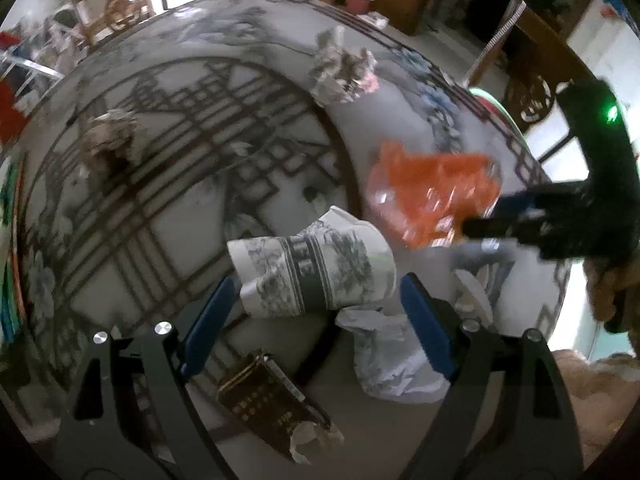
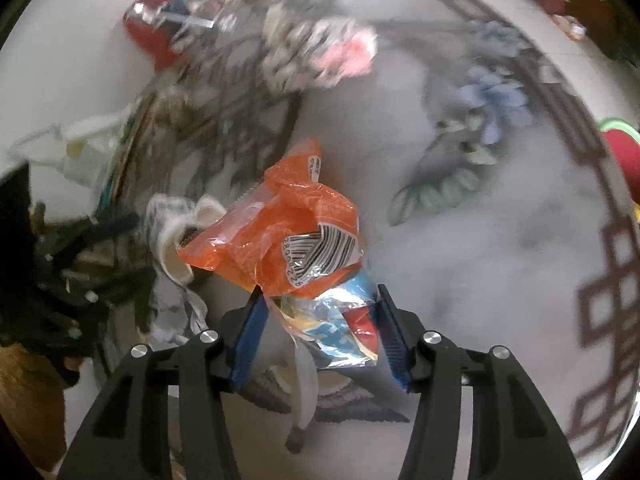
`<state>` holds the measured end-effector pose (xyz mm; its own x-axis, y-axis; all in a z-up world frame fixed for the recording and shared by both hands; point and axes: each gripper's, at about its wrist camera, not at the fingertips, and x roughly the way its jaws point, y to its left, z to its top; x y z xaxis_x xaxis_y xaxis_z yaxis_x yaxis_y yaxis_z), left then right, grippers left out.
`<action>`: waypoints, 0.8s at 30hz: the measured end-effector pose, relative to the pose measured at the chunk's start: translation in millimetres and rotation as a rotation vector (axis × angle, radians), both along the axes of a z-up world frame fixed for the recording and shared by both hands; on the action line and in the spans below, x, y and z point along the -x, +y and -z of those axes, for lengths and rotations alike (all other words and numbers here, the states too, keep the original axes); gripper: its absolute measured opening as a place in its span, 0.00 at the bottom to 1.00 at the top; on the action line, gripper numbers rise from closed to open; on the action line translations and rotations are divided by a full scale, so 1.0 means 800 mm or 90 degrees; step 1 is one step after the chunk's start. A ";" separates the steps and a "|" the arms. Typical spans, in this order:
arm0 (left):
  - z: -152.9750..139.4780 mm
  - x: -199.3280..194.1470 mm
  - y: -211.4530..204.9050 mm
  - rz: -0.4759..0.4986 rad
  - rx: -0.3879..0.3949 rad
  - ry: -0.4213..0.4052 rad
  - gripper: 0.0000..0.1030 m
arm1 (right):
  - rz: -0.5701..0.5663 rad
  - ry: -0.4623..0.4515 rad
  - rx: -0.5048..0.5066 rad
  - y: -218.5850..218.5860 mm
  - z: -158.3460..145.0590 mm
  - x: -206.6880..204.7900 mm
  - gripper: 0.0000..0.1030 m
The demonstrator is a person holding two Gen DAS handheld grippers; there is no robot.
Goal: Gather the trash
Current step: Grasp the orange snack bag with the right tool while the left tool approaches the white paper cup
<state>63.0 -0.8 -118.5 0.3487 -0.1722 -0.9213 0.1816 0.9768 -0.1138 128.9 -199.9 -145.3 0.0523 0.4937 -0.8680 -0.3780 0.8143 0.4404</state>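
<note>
Round patterned table (image 1: 200, 208) strewn with litter: the left gripper (image 1: 316, 300), jaws spread, straddles a crushed paper cup (image 1: 316, 272) near the table's centre without pressing it, while beside the cup the right gripper (image 2: 318, 312) pinches an orange wrapper (image 2: 280, 240) with its foil end (image 2: 340, 320).
</note>
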 end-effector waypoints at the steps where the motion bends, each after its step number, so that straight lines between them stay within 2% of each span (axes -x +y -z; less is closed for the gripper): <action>1: 0.003 -0.002 -0.003 0.010 -0.008 0.003 0.80 | 0.014 -0.004 -0.005 -0.005 -0.004 -0.002 0.49; 4: 0.009 -0.008 -0.004 0.016 -0.015 0.003 0.80 | 0.043 -0.015 -0.013 -0.022 -0.015 -0.001 0.49; 8: 0.017 -0.019 0.001 -0.006 -0.005 0.005 0.79 | 0.059 -0.014 -0.004 -0.028 -0.019 0.002 0.55; 9: 0.017 -0.020 0.002 -0.012 0.000 0.002 0.78 | 0.063 -0.012 -0.005 -0.029 -0.019 0.003 0.59; 10: 0.017 -0.021 0.003 -0.015 0.002 0.000 0.74 | 0.068 -0.012 -0.005 -0.030 -0.019 0.004 0.69; 11: 0.015 -0.021 0.003 -0.019 0.004 -0.004 0.72 | 0.071 -0.015 -0.004 -0.028 -0.020 0.003 0.74; 14: 0.012 -0.023 0.011 -0.040 0.022 -0.006 0.66 | 0.071 -0.020 0.001 -0.028 -0.023 0.002 0.81; 17: 0.009 -0.021 0.014 -0.040 0.024 -0.005 0.67 | 0.065 -0.024 0.006 -0.026 -0.025 0.004 0.81; 19: 0.004 -0.014 0.012 -0.019 0.014 -0.011 0.77 | 0.056 -0.025 0.012 -0.022 -0.024 0.004 0.82; 20: 0.003 -0.011 0.010 -0.009 0.007 -0.014 0.78 | 0.049 -0.025 0.016 -0.019 -0.022 0.004 0.82; 24: 0.001 -0.001 0.007 0.030 -0.024 -0.015 0.79 | 0.038 -0.029 0.031 -0.010 -0.013 0.004 0.82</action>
